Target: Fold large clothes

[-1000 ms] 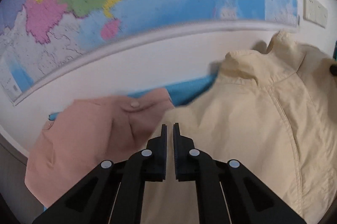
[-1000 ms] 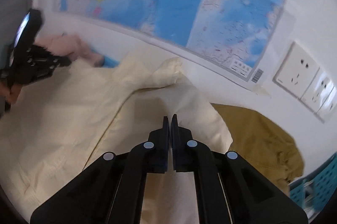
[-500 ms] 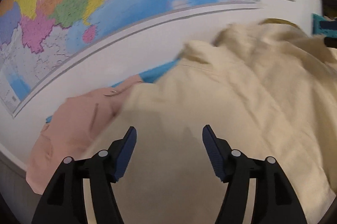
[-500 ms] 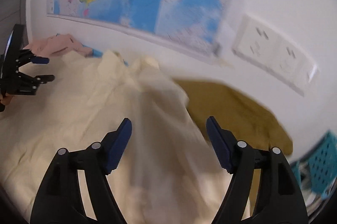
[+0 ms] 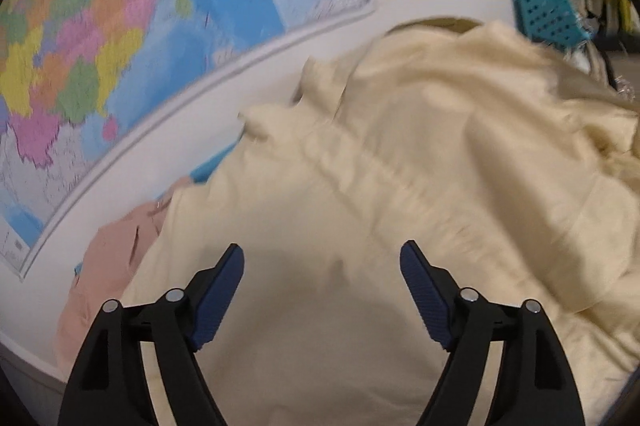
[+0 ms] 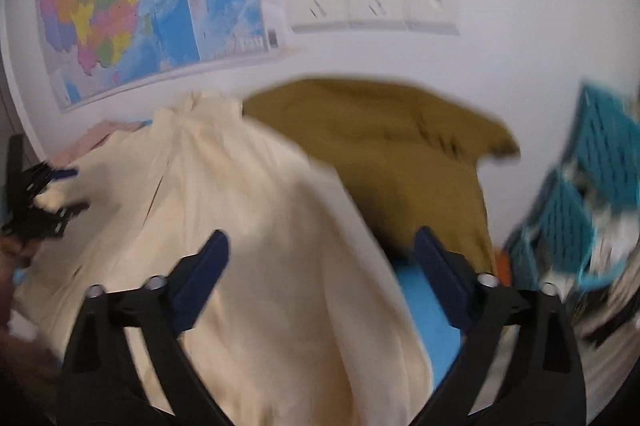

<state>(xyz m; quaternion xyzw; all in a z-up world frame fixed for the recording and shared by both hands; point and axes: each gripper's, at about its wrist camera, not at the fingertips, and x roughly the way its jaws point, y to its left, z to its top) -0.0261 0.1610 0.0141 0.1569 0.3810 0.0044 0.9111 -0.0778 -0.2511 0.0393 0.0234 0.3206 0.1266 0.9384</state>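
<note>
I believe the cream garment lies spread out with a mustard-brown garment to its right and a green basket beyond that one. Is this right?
Not quite: the basket is teal blue, not green, as the right wrist view shows. The rest holds: the cream garment lies spread out, with the mustard-brown garment to its right.

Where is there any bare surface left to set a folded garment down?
Little. A bare blue strip shows between the cream garment and the teal baskets, below the olive garment. On the far side, the pink garment crowds the wall. Cream cloth covers the middle.
</note>
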